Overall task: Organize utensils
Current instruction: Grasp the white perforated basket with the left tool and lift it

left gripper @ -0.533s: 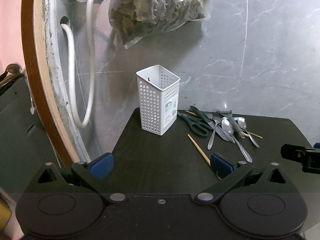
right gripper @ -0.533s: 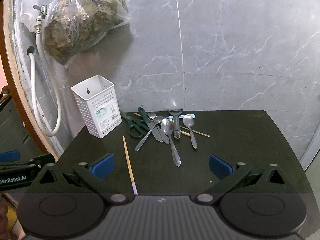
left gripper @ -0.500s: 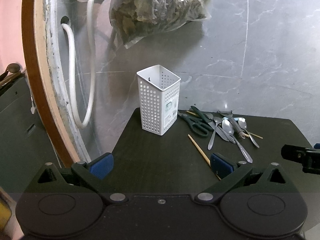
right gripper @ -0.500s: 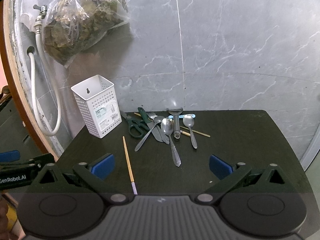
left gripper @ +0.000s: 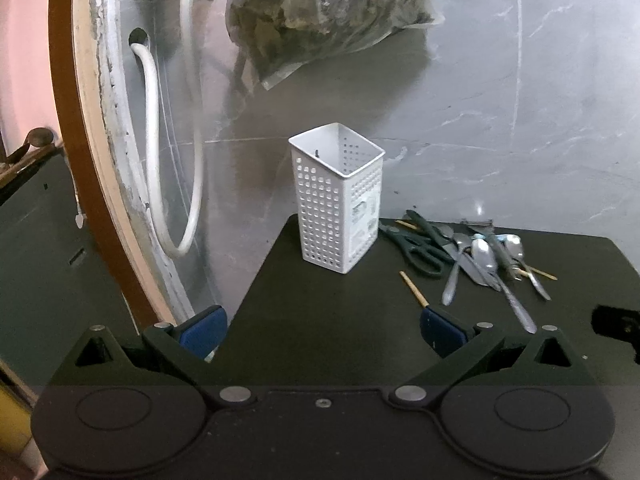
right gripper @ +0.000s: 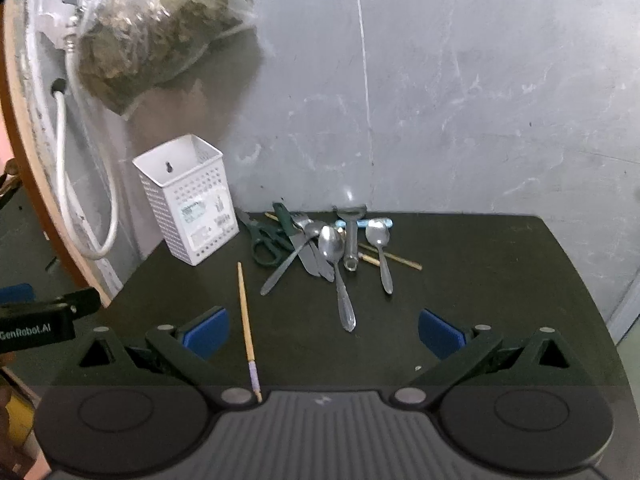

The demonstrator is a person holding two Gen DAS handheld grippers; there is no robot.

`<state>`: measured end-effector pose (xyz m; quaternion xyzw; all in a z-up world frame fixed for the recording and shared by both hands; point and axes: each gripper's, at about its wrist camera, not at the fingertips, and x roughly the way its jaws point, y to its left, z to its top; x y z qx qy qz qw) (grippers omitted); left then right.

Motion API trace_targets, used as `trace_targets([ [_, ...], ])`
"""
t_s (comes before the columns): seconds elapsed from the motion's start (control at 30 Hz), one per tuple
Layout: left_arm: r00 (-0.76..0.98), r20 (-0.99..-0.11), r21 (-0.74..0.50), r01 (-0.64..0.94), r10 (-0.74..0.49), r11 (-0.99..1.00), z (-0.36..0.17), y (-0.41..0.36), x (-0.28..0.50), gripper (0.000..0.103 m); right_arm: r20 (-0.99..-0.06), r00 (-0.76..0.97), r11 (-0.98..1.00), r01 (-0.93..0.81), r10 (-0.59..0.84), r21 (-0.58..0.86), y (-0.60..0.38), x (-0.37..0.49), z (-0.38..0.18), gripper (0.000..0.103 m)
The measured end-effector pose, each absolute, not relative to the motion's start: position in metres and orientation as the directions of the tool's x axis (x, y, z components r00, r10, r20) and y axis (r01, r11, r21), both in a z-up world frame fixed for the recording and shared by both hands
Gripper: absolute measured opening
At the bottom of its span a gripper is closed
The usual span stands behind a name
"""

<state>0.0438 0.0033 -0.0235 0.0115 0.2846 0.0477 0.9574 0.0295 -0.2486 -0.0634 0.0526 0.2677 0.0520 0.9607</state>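
A white perforated utensil holder point(left gripper: 338, 204) stands upright and empty at the back left of the dark table point(left gripper: 320, 312); it also shows in the right wrist view point(right gripper: 188, 200). Right of it lies a pile of utensils point(right gripper: 324, 244): green scissors point(right gripper: 266, 240), spoons, a knife, a peeler. A single wooden chopstick point(right gripper: 246, 316) lies apart, nearer me. My left gripper point(left gripper: 322, 330) is open and empty in front of the holder. My right gripper point(right gripper: 324, 334) is open and empty, in front of the pile.
A grey marble wall point(right gripper: 440, 100) backs the table. A plastic bag of dried leaves point(left gripper: 320, 12) and a white hose point(left gripper: 160, 160) hang at the left. A wooden frame point(left gripper: 80, 160) runs down the left side.
Both views have shifted slightly closer to the table; the right view is now blurred by motion. Nothing on the table has moved.
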Motion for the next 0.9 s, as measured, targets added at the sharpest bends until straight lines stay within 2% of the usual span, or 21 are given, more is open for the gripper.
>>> trace_targets([
  [0.33, 0.899, -0.43, 0.174, 0.169, -0.079, 0.97, -0.05, 0.033, 0.151, 0.102, -0.56, 0.829, 0.993, 0.053, 0.016, 0.106, -0.212, 0.064, -0.073, 0.103],
  [0.53, 0.902, -0.417, 0.139, 0.183, -0.11, 0.973, -0.067, 0.053, 0.221, 0.102, -0.595, 0.802, 0.98, 0.157, -0.056, 0.119, -0.197, 0.07, -0.082, 0.103],
  [0.9, 0.919, -0.351, 0.165, 0.251, -0.181, 0.954, -0.083, 0.044, 0.262, 0.102, -0.639, 0.765, 0.982, 0.17, -0.078, 0.083, -0.186, 0.09, -0.099, 0.103],
])
